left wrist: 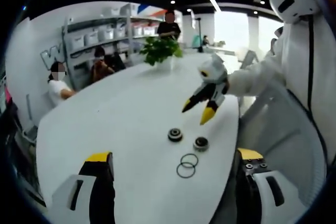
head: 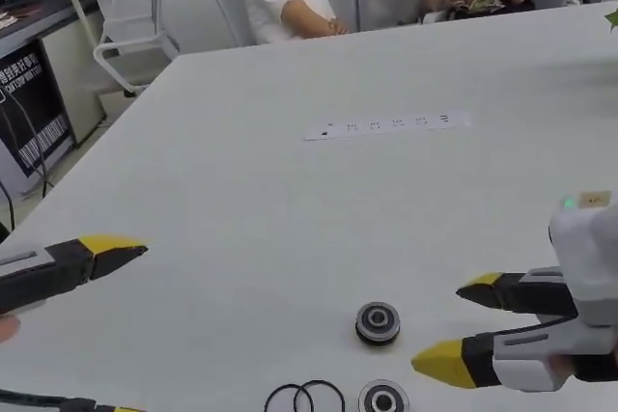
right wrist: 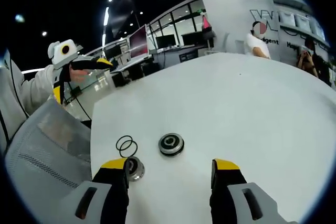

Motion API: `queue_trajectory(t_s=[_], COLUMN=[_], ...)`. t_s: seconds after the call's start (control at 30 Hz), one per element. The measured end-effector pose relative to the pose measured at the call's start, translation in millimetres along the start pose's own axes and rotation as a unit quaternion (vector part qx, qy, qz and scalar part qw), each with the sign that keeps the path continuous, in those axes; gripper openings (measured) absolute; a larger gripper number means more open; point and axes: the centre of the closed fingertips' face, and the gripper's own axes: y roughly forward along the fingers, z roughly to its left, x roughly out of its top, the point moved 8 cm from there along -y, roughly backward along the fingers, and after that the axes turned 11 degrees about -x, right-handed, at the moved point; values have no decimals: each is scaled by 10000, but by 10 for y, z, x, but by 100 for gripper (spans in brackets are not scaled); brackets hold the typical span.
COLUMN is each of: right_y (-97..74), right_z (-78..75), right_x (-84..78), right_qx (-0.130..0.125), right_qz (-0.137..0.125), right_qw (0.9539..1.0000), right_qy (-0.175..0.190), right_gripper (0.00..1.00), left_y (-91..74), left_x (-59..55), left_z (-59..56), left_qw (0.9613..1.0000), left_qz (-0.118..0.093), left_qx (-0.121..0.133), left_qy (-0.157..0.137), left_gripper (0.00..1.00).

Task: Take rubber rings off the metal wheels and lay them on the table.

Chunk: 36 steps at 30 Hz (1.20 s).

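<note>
- Nearest, the right tongs [head: 438,326] hang low over the table [head: 290,190]. Their jaws are apart and hold nothing, and the tips point at the far wheel [head: 378,322] from its right without touching it.
- In the right gripper view, that wheel lies ahead of the tongs and between the two jaws. The near wheel [head: 383,399] sits just beside one jaw tip.
- Left tongs [head: 130,330] are spread wide and empty, well off to the left of both wheels.
- Two rings [head: 304,398] lie flat and overlapping on the table, just left of the near wheel.
- The far wheel shows a dark band round its rim, so it probably still wears its ring. The near wheel looks barer, though it is too small to be sure.
- The step in hand, as I judge it, is stripping the far wheel.
- To do it well, pin the wheel flat with one pair of tongs, gripping the metal rather than the rubber.
- With the other pair, pinch only the rubber edge. Roll it outward over the rim rather than pulling straight up.
- The wheel is small and the table looks smooth, so it may skid or roll if it is pushed from one side only.
- Lay the freed ring by the other rings, clear of the wheels.
</note>
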Motion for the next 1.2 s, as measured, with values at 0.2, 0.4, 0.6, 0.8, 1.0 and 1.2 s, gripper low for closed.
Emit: queue_trajectory(t_s=[0.2, 0.4, 0.6, 0.8, 1.0, 1.2], right_y=[30, 71, 87, 96, 91, 57], right_z=[8, -12, -36, -63, -71, -79], right_x=[-17, -54, -56, -70, -100, -103], right_qx=[29, 68, 65, 50, 59, 65], right_qz=[-33, -2, -20, -47, -11, -121], right_qw=[10000, 9999, 9999, 9998, 9997, 9996], right_qy=[70, 111, 143, 191, 222, 231], right_gripper=[57, 52, 50, 49, 47, 46], left_y=[147, 304, 482, 719, 1001, 1202], left_x=[106, 261, 362, 397, 357, 300], left_z=[63, 150, 236, 310, 321, 323], left_qw=[9999, 9994, 9988, 9984, 9972, 9954], left_qz=[-14, -229, -234, -190, -69, 113], left_qx=[-108, -103, -192, -262, -560, -800], left_qy=[103, 241, 378, 473, 485, 507], left_gripper=[94, 88, 82, 71, 65, 61])
